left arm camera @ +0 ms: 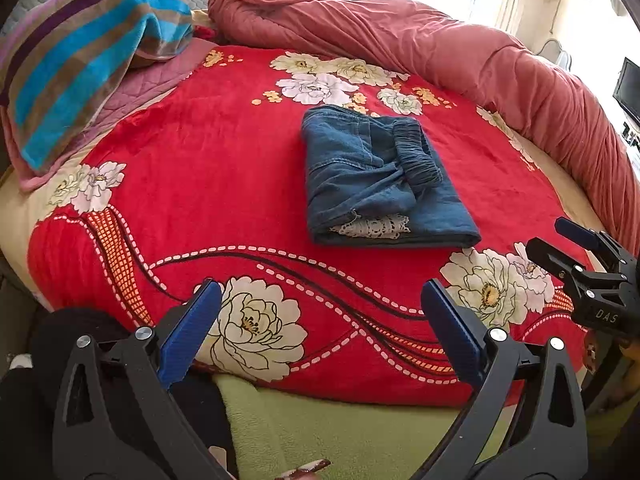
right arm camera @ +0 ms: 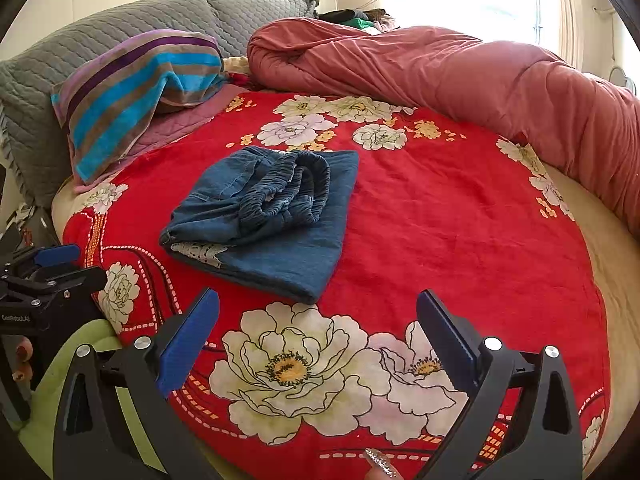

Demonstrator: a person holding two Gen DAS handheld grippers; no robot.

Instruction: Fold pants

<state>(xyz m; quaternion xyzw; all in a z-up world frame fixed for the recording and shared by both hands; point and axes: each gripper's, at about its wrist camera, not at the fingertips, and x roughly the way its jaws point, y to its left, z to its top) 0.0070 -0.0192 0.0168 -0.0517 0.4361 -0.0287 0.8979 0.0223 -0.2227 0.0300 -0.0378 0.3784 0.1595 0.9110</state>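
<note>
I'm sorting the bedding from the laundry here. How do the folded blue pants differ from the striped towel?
The folded blue pants are one solid denim blue; the striped towel has turquoise, brown and purple bands. The pants lie flat in a neat rectangle mid-blanket on the red floral blanket; the towel is draped loosely over a pillow near the headboard. Neither is held by a gripper.

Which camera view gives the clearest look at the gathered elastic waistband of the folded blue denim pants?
The right wrist view: the gathered elastic waistband of the folded blue denim pants opens toward the camera, showing its ruffled layers. In the left wrist view the waistband shows side-on as one narrow ruffled strip along the top.
</note>
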